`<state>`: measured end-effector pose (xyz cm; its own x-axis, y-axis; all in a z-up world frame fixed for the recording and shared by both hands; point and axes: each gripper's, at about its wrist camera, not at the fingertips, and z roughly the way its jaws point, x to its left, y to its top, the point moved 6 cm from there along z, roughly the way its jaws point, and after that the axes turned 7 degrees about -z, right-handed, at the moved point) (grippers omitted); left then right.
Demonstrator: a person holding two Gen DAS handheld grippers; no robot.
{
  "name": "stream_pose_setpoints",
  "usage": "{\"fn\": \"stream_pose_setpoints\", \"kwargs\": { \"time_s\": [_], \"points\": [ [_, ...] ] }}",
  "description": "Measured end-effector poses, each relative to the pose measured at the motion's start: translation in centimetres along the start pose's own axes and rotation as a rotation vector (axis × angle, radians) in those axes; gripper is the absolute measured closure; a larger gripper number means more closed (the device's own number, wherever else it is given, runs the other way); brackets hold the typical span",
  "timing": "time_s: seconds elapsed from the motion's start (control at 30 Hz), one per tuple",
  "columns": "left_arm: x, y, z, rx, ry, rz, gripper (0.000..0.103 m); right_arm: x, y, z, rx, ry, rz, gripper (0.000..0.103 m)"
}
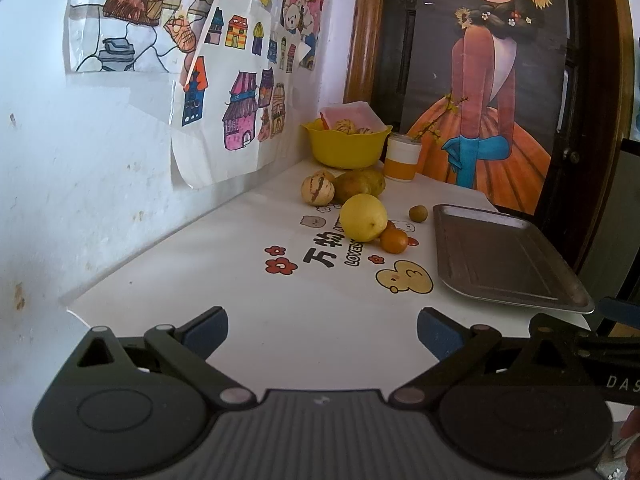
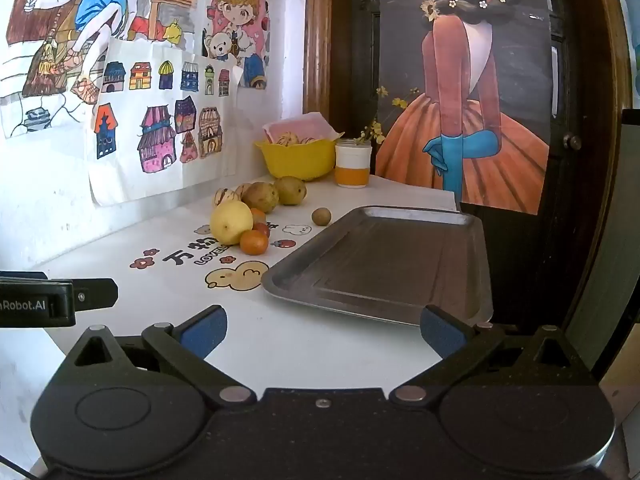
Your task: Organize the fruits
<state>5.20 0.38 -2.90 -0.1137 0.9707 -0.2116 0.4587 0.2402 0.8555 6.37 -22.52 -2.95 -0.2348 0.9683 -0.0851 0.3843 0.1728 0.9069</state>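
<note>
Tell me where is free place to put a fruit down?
The grey metal tray is bare. The white tabletop between the tongs and the fruits is also free. Crowded: around the big yellow pear, near the yellow bowl.

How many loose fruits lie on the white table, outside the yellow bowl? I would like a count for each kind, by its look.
Striped cream fruits: 2
Brownish-green fruits: 2
Large yellow fruit: 1
Small orange fruits: 3
Small brown round fruit: 1
Total: 9
</note>
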Motion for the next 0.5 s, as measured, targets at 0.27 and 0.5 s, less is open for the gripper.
{"fn": "stream_pose_setpoints", "kwargs": {
  "time_s": [0.27, 0.5],
  "points": [
    [0.01, 0.0, 0.02, 0.0, -0.001, 0.0, 0.001, 0.1, -0.07, -0.03, 0.001, -0.001, -0.003, 0.001],
    [0.04, -0.01, 0.02, 0.0, 0.0, 0.0, 0.001, 0.17, -0.07, -0.02, 0.003, -0.002, -0.006, 0.001]
  ]
}}
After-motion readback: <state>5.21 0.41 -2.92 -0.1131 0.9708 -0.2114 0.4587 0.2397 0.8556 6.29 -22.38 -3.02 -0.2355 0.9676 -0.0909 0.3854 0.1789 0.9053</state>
